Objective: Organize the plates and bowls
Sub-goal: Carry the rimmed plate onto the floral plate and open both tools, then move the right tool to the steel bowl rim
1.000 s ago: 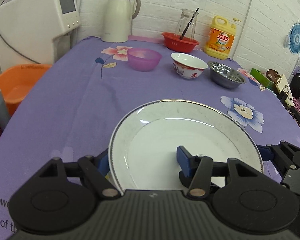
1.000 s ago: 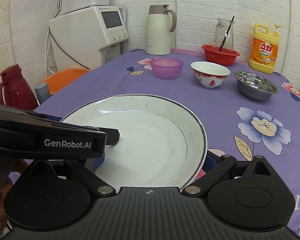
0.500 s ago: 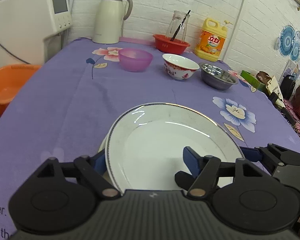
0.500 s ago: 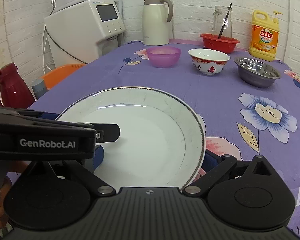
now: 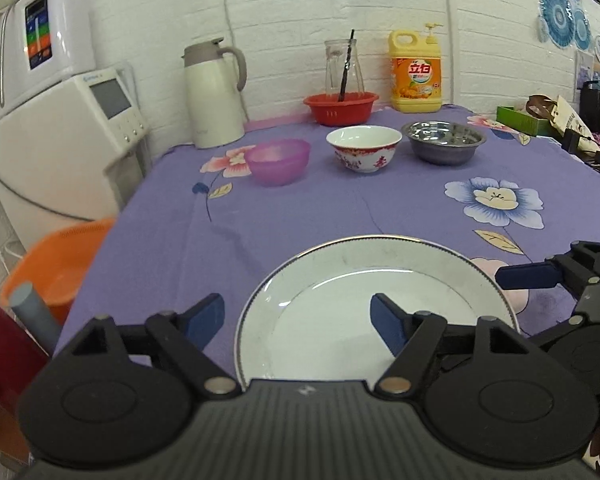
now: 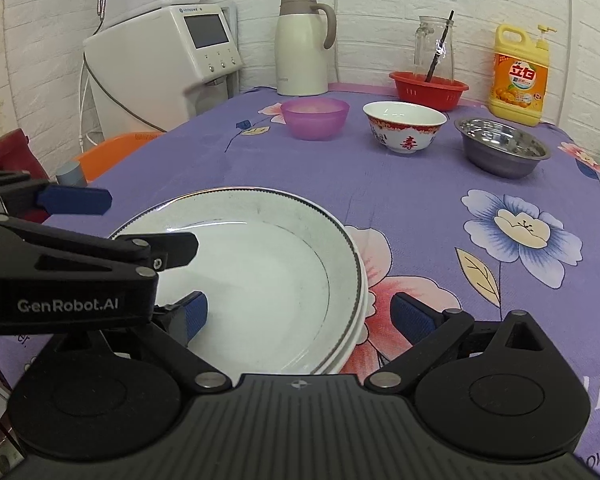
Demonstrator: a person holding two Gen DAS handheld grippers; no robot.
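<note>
Both grippers are spread wide and holding nothing. Left gripper (image 5: 298, 318) has its fingers either side of the near-left rim of the top plate (image 5: 376, 280), one blue pad over the plate's well, the other out over the purple tablecloth (image 5: 300, 216). Right gripper (image 6: 298, 314) straddles the plate's right edge the same way, jaws clear of the china as far as the views show. Top plate (image 6: 260, 264) sits nested on another plate (image 6: 362, 300) whose rim peeks out underneath. Further back, in a row: purple bowl (image 6: 314, 118), red-patterned bowl (image 6: 404, 126), steel bowl (image 6: 500, 150).
</note>
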